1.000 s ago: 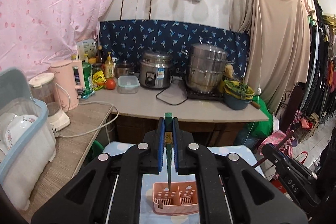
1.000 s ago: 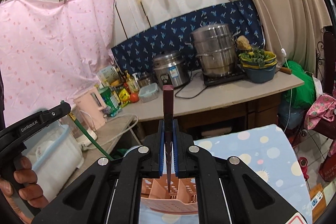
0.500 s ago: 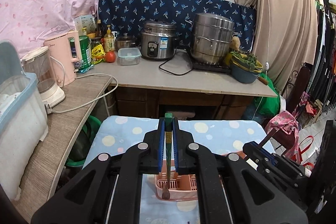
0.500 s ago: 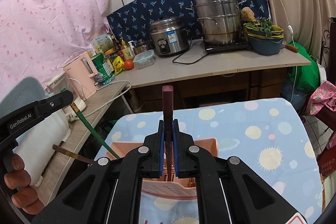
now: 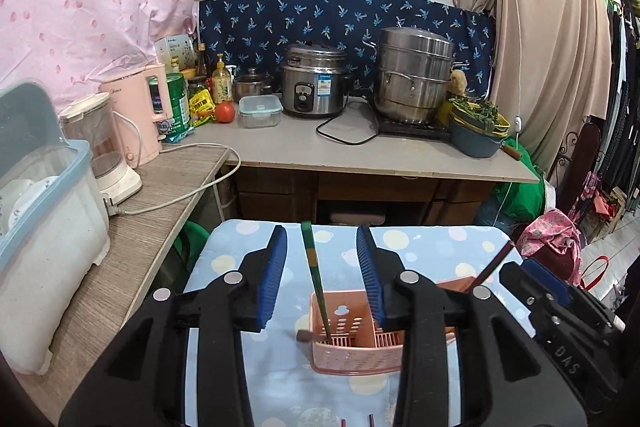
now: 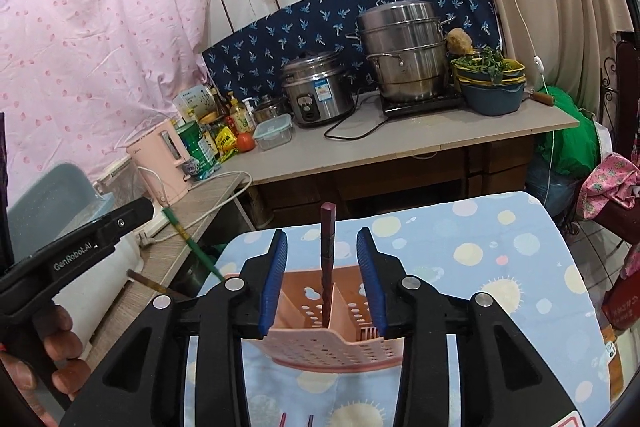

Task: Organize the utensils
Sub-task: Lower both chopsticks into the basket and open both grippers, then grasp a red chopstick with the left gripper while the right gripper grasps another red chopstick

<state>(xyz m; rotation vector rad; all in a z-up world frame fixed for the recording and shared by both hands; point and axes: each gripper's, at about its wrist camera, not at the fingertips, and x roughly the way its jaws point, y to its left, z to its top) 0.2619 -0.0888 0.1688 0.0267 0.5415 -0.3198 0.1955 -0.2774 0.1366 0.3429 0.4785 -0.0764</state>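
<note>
Drop step done: left gripper (image 5: 322, 269) and right gripper (image 6: 322, 269) both spread, green chopstick (image 5: 314, 279) and maroon chopstick (image 6: 327, 267) standing in pink caddy (image 5: 352, 355) at 6 o'clock; next, back off and fetch more utensils.

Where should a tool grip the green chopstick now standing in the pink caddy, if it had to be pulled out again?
Grip the green chopstick on its bare upper shaft, above the pink caddy rim, coming from above. Its lower end sits inside the compartment and it leans slightly, so only the top is free; the left tool already straddles it, open.
</note>
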